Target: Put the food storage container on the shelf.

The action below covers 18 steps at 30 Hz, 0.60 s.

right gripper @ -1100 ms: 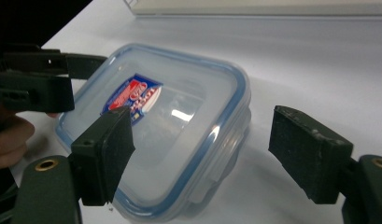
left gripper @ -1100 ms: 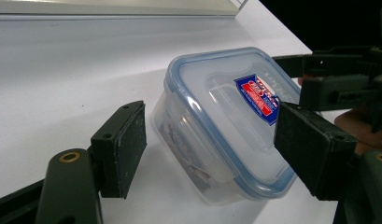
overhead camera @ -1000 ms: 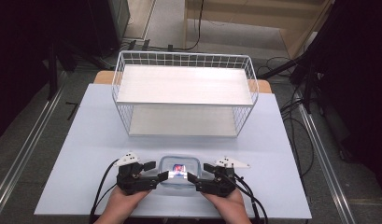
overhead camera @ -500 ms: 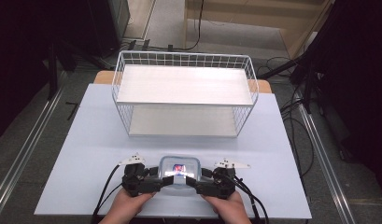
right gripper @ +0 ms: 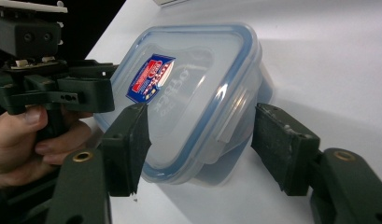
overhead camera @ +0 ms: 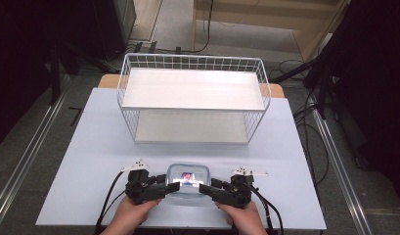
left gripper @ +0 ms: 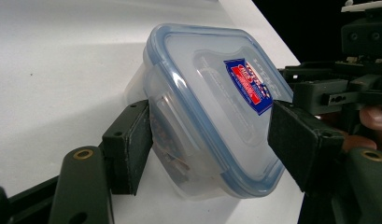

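- Flanking one lidded plastic container [overhead camera: 188, 182] at the near edge of the table [overhead camera: 90, 161], left gripper [overhead camera: 164, 188] and right gripper [overhead camera: 207, 190] stand spread, pads at its ends, none visibly clamped.
- Container judged light, rigid and slippery; contents unclear; best gripped at the short ends below the blue-sealed lid [left gripper: 212, 93].
- Count: one container, two grippers, one white wire rack [overhead camera: 192, 100] on the far side.

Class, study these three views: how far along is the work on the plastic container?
Done: both grippers, left and right, flank the lidded container, jaws open around its ends. In hand: closing for a grip, it seems. Left: lifting it, perhaps toward the wire rack; the container sits on the table.
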{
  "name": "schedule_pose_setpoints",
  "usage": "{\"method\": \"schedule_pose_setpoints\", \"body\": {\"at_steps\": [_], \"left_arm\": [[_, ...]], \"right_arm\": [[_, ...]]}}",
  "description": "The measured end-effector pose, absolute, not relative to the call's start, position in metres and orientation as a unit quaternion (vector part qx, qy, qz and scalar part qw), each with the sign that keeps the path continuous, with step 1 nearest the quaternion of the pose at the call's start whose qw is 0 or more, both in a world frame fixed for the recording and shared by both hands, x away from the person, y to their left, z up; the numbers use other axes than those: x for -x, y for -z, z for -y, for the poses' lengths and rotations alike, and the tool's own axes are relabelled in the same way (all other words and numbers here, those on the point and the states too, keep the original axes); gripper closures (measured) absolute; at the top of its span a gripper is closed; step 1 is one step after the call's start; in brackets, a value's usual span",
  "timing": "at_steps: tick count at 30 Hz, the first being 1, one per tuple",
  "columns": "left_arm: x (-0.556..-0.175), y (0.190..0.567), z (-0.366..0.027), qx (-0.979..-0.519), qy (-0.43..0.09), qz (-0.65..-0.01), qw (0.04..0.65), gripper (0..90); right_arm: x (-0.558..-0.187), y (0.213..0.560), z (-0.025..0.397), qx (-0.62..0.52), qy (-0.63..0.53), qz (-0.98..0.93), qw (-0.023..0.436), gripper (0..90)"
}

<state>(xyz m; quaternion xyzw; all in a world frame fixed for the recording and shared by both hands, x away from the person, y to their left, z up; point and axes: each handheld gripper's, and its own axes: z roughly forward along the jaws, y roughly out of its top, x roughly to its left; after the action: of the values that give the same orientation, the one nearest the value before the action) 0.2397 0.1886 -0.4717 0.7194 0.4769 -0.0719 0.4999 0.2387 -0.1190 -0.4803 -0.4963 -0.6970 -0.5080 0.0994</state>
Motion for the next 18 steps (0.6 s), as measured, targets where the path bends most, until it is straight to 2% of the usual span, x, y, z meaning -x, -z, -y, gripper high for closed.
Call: {"method": "schedule_pose_setpoints", "body": {"at_steps": [13,18], "left_arm": [[-0.2404,0.4714,-0.189,-0.721,0.079,-0.474,0.499,32.3],[-0.24,0.4687,-0.1924,-0.716,0.083,-0.479,0.5,38.6]], "right_arm": [[-0.2405,0.4853,0.1184,0.5,0.508,0.689,0.13,34.2],[-0.2405,0.4847,0.1195,0.497,0.51,0.689,0.135,37.4]]}}
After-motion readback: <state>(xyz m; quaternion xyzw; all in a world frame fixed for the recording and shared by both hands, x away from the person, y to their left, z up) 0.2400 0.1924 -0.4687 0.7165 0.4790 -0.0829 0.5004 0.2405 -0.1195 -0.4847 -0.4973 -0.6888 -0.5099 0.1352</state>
